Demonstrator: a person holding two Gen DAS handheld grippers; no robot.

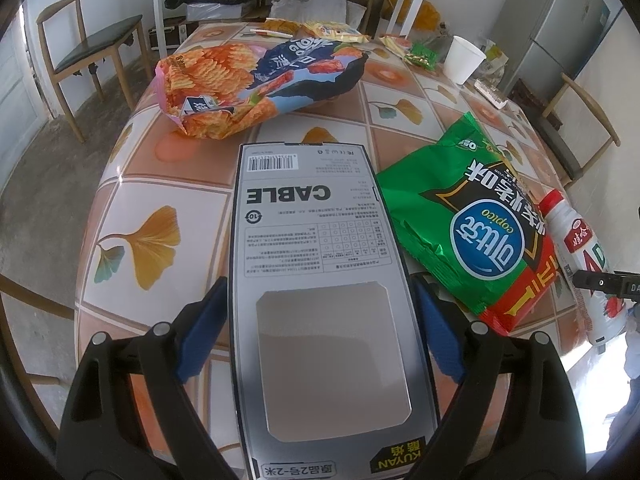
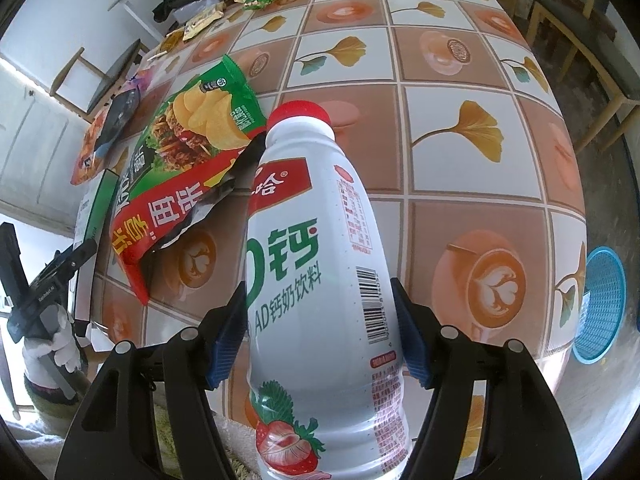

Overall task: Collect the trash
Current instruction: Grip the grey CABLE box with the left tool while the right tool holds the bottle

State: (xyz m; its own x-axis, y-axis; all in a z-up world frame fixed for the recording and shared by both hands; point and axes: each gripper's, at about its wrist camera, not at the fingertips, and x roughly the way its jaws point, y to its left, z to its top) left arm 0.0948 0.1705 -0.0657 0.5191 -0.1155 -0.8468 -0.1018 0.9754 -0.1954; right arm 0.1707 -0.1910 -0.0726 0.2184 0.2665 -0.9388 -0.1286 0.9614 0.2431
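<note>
1. Left wrist view shows our left gripper (image 1: 320, 320) pinching a flat grey cable box (image 1: 316, 264) between its blue pads, which press on the box's two long edges; the box sticks out forward over the bench (image 1: 132, 184).
2. Right wrist view shows our right gripper (image 2: 320, 332) clamped around a white milk-drink bottle (image 2: 316, 264) with a red cap, one pad on each side of its body.
3. We judge the task to be at an early stage: two pieces are in hand, none visibly binned yet.
4. A blue mesh basket (image 2: 604, 304) sits past the right edge of the bench, lower down; it looks like the likely place for the trash, though we cannot be sure.
5. Left on the bench: a green chip bag (image 1: 468, 224) just right of the box, an orange and blue snack bag (image 1: 260, 84) farther off, small wrappers (image 1: 332, 30) and a white paper cup (image 1: 464, 60) at the far end.
6. The box is printed with a barcode and the word CABLE and has a cut-out window; it looks empty and light.
7. The bottle has a strawberry picture near its base, green lettering and a barcode; we cannot tell if any liquid remains.
8. The green bag is crumpled, and in the right wrist view its torn open end faces us.
</note>
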